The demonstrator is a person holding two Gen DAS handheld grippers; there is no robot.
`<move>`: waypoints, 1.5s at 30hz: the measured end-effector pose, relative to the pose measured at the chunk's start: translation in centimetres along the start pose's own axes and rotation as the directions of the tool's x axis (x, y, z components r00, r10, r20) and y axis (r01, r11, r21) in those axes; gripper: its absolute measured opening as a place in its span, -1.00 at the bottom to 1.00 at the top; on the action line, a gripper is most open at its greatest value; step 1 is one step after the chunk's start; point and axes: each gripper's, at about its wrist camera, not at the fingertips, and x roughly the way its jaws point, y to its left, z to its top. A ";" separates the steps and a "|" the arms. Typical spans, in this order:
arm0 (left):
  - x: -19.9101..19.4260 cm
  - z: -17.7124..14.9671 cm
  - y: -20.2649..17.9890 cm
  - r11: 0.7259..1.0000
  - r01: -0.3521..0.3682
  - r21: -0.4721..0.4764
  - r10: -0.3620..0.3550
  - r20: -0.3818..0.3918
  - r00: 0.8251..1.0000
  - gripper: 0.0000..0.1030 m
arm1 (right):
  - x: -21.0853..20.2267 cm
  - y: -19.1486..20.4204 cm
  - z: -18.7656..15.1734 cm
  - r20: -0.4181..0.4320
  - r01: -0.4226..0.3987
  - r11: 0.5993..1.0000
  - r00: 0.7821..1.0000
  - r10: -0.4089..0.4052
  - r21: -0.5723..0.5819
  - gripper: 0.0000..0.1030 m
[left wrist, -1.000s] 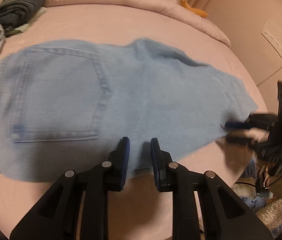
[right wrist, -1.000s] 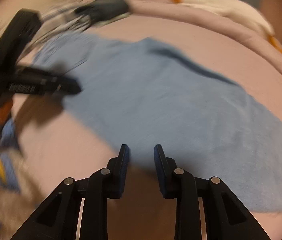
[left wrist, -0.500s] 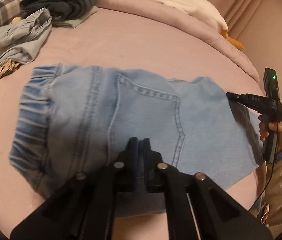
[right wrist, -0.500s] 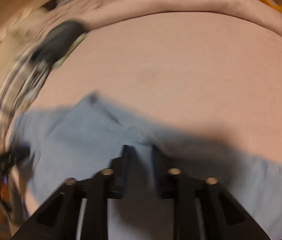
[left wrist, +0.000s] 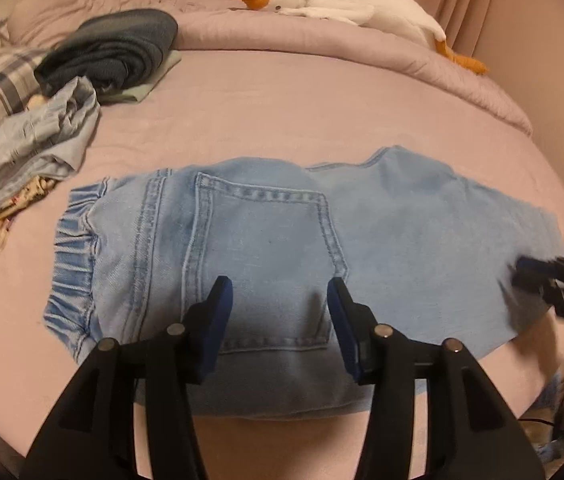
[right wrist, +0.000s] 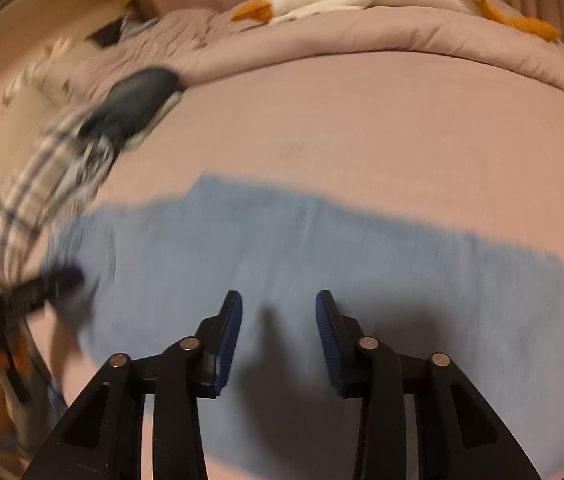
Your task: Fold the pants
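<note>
Letting go with both sets of fingers, I have the pants (left wrist: 282, 248) lying flat on the bed (left wrist: 282, 112), folded into a broad band that runs across in front of me. My left gripper (left wrist: 278, 300) is opening over the back pocket, nothing pinched between its pads; my right gripper (right wrist: 278, 320) is opening too, above plain denim farther along, and it also holds nothing.

The risk I see is at the near edge, just under both pairs of fingers: it sits close to the edge of the mattress, so a careless drag toward me could pull the fold off the bed. Pinching only the top layer would peel the fold open. The clothes pile (left wrist: 30, 140), beyond and to the left of my left fingers, could snag the elastic waistband if I sweep that way.
</note>
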 end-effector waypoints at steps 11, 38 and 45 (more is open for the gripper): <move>-1.2 -0.3 -1.8 0.998 -0.022 0.067 0.020 0.026 0.999 0.01 | -0.8 2.4 -2.8 -0.059 0.093 0.991 0.993 -0.099 -0.096 -0.26; 0.4 2.0 -13.4 0.974 0.109 0.198 -0.108 -0.014 0.994 0.54 | -11.6 -17.2 -10.7 0.161 -0.013 0.730 0.978 -0.133 0.683 0.04; 3.0 1.8 -15.4 0.941 0.337 0.017 -0.331 -0.142 0.933 0.54 | -11.0 -19.6 -11.9 0.177 -0.044 0.649 0.974 -0.141 0.760 0.10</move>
